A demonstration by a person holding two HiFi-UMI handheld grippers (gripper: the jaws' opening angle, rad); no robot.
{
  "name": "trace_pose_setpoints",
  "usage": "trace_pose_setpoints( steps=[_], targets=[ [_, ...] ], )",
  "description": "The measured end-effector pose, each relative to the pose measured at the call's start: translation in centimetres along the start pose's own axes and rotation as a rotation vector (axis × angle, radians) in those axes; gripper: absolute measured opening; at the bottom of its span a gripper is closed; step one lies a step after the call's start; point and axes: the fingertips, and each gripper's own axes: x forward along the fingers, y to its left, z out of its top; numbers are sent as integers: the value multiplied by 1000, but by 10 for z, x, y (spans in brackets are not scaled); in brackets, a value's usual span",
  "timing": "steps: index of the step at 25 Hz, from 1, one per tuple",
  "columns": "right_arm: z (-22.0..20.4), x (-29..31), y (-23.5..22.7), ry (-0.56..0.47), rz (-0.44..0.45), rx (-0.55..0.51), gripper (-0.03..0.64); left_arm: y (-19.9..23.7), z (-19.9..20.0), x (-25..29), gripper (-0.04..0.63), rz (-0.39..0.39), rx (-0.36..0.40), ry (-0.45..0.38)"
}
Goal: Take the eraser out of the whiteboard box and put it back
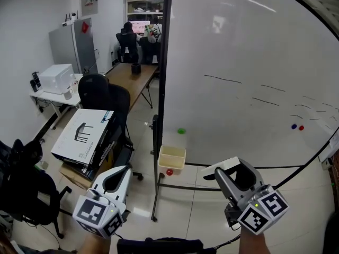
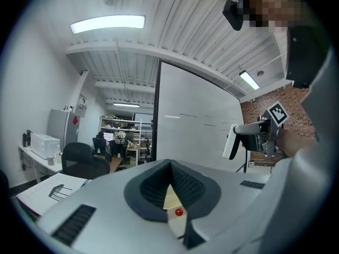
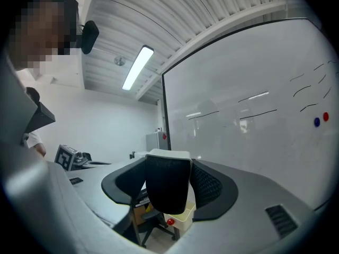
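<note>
Gripping the eraser (image 3: 166, 192) by its sides, white back up and black felt facing the camera, the right gripper (image 1: 237, 180) hangs before the whiteboard (image 1: 249, 73), so the eraser is out of the cream whiteboard box (image 1: 172, 153) and well apart from it, up to its right. The left gripper (image 1: 114, 181) is held low on the left, its jaws pressed together on nothing. A small red round thing (image 1: 169, 172) sits just under the box.

The right tongs (image 3: 168, 193) clamp a black felt eraser with a white plastic back (image 3: 166, 176), upright between the dark ribbed jaws. Below it is a cream plastic box (image 3: 187, 216) with a small red ball (image 3: 170, 221) at its front, beside a large whiteboard (image 3: 249, 83) marked with thin black lines.
</note>
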Motion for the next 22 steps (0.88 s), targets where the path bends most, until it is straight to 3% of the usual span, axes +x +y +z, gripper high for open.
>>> trace_pose_setpoints(
  steps=[15, 22],
  targets=[
    [0, -1, -3, 0, 12, -1, 282, -9, -4, 4, 26, 16, -10, -3],
    [-14, 25, -12, 16, 37, 26, 282, -11, -13, 15, 28, 30, -30, 20]
  ],
)
